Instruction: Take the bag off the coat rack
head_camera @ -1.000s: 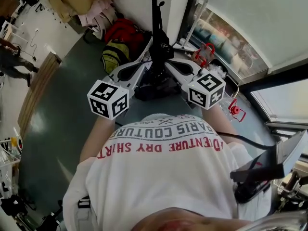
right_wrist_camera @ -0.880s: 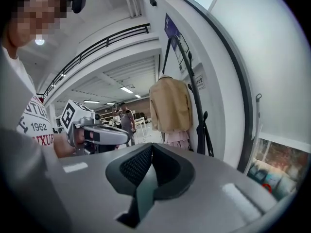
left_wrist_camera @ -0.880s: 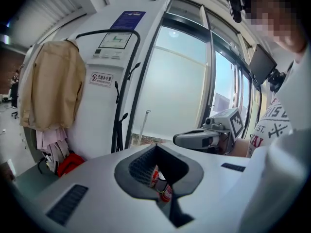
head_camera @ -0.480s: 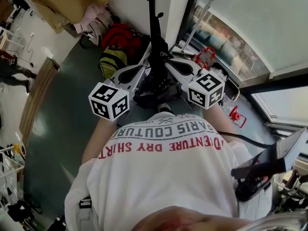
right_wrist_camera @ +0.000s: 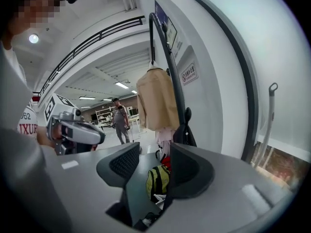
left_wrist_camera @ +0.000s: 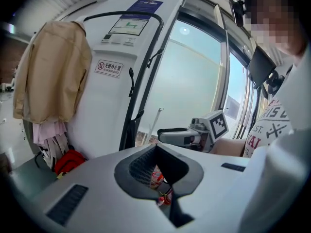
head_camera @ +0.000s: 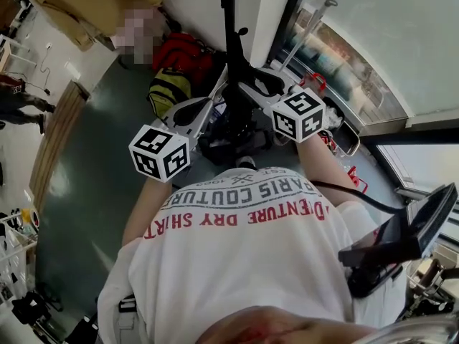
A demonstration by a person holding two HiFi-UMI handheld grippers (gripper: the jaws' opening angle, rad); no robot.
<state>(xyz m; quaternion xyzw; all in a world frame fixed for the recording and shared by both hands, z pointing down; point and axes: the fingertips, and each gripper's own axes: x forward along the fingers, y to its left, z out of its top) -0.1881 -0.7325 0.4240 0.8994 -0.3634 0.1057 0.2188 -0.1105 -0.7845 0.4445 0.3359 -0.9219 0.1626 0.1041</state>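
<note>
Smooth black metal coat rack; the coat hanging there is matt tan cloth

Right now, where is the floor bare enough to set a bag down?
The dark green floor is bare in a wide strip between the long wooden board and the yellow-green backpack. It is crowded at the foot of the black coat rack pole: that backpack and a red bag lie there.

Your head camera looks steeply down; both gripper views face nearly level, sharing the coat rack near 12 o'clock.
</note>
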